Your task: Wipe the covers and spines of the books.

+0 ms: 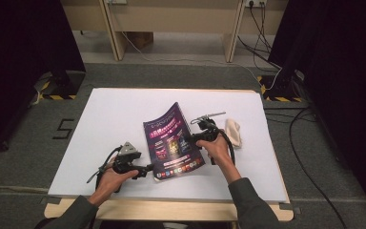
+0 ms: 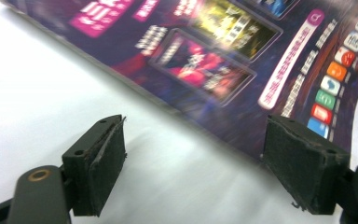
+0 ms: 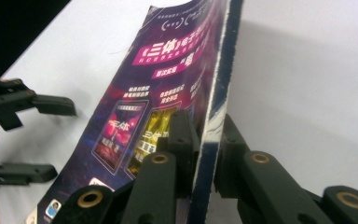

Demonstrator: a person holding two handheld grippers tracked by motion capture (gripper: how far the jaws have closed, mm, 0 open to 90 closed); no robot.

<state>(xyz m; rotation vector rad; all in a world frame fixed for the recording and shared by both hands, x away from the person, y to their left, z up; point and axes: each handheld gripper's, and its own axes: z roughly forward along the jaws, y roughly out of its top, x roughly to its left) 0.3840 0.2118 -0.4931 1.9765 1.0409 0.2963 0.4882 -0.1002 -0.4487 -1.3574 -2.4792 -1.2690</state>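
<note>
A purple magazine [image 1: 171,143] with bright cover panels lies in the middle of the white table top [image 1: 114,109], its right edge lifted. My right gripper [image 1: 194,140] is shut on that edge; in the right gripper view the two pads [image 3: 182,140] clamp the magazine's page block [image 3: 216,112] from both sides. My left gripper [image 1: 148,170] rests on the table by the magazine's lower left corner, open. Its pads [image 2: 105,158] stand wide apart with bare table between them, and the magazine cover [image 2: 223,60] lies just beyond them.
A crumpled beige cloth [image 1: 233,131] lies right of the magazine, beside the right hand. Wooden furniture legs [image 1: 116,33] and cables [image 1: 267,43] stand on the floor beyond the table's far edge. Black curtains [image 1: 343,71] flank both sides.
</note>
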